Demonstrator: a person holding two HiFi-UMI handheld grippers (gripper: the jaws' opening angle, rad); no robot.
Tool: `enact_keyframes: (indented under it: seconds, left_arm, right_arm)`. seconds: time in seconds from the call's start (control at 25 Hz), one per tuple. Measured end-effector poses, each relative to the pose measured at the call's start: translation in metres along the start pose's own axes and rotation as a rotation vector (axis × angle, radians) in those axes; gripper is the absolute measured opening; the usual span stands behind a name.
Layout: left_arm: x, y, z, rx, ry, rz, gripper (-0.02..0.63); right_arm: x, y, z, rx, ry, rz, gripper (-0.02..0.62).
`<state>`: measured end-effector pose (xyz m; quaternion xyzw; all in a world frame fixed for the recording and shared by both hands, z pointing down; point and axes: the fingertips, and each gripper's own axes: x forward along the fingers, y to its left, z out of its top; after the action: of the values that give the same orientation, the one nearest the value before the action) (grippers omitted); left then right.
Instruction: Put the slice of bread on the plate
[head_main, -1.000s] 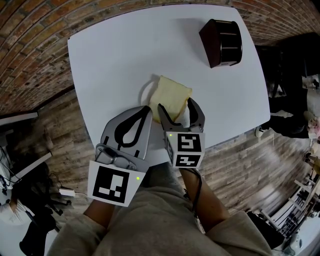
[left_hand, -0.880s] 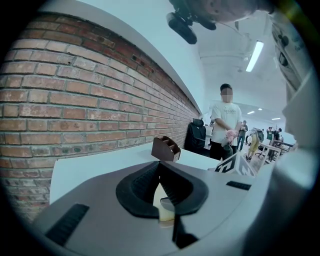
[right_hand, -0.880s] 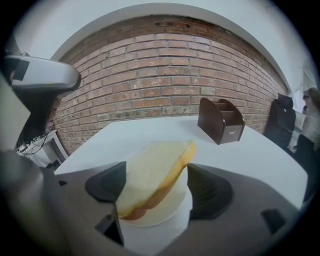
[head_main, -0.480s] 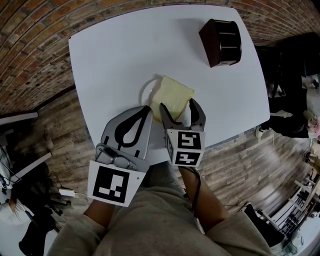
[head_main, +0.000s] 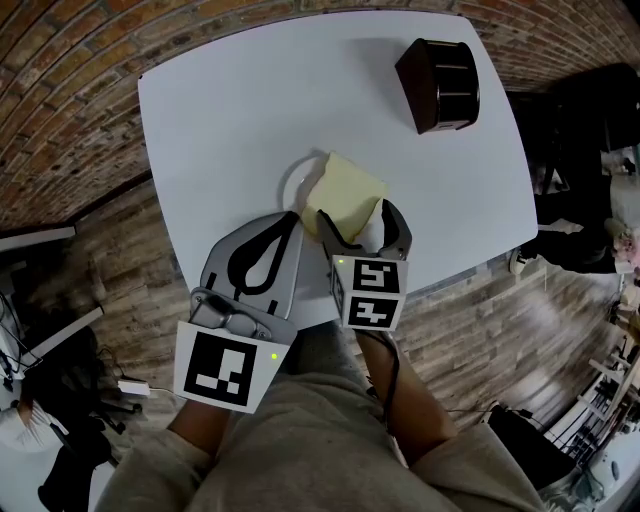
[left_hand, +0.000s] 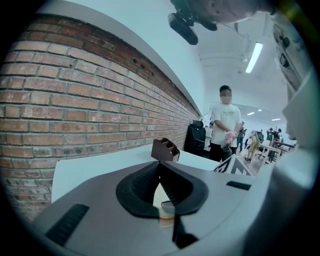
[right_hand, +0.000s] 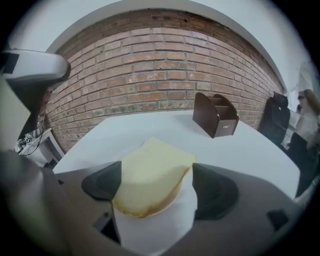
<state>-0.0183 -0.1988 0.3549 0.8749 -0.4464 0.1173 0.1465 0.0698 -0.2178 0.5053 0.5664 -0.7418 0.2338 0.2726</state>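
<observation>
The slice of bread (head_main: 346, 192) lies on the plate (head_main: 289, 186), its near end between the right gripper's (head_main: 356, 216) jaws, which have just spread wide and press nothing.

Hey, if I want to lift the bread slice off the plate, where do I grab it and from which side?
Probably by its two side edges, coming from the near side. The bread slice lies on the plate with its rounded crust end toward the right gripper, whose jaws have just been opening and stand open on either side of it.
</observation>
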Motion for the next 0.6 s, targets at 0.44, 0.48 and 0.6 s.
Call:
enact_keyframes:
  seconds: [0.44,0.48,0.6]
  left_arm:
    - [-0.005,-0.003,0.003,0.005,-0.007,-0.009,0.009]
    - [-0.004,-0.003,0.003,0.006,-0.007,-0.011,0.009]
    - [-0.004,-0.004,0.004,0.006,-0.005,-0.015,0.009]
  right_arm:
    - [-0.014,0.000,0.024,0.039,-0.118,-0.001,0.418]
    - [-0.016,-0.001,0.028,0.041,-0.132,-0.005,0.389]
    - [-0.022,-0.004,0.036,0.031,-0.165,-0.037,0.233]
